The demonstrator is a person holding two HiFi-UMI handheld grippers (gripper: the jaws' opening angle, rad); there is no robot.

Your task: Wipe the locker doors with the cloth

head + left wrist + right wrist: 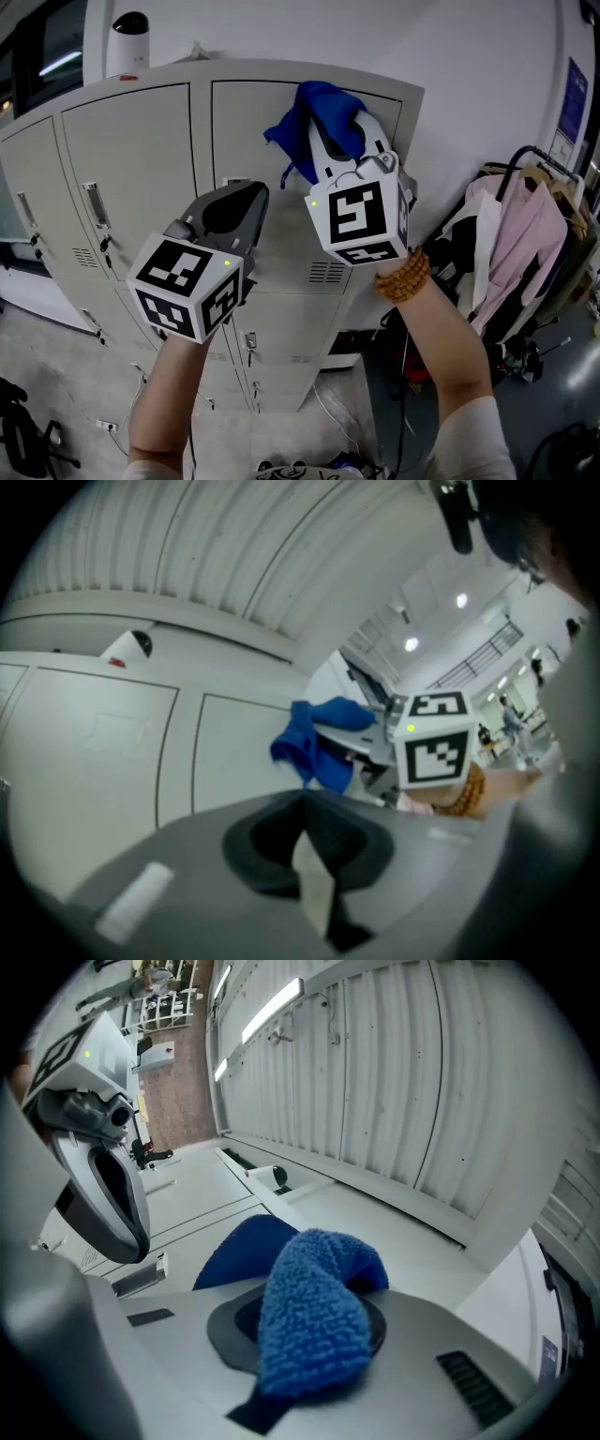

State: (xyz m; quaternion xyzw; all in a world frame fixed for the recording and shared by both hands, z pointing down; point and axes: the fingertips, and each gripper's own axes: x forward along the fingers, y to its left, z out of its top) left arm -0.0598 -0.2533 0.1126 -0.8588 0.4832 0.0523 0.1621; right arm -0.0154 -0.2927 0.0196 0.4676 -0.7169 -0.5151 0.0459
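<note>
A blue terry cloth (319, 114) is pressed against the top of a grey locker door (246, 141). My right gripper (343, 131) is shut on it, and a fold bulges over the jaws in the right gripper view, cloth (314, 1321), gripper (309, 1340). The rest of the cloth hangs down to the left (317, 744). My left gripper (234, 204) is held lower and left, in front of the same door, apart from the cloth. Its jaws meet with nothing between them (309, 860). The neighbouring door (131, 155) has a handle at its left edge.
A white canister (127, 41) stands on top of the lockers. Right of the lockers is a clothes rack with a pink garment (527, 234). Cables (337, 422) lie on the floor below, and a black object (23, 436) sits at the lower left.
</note>
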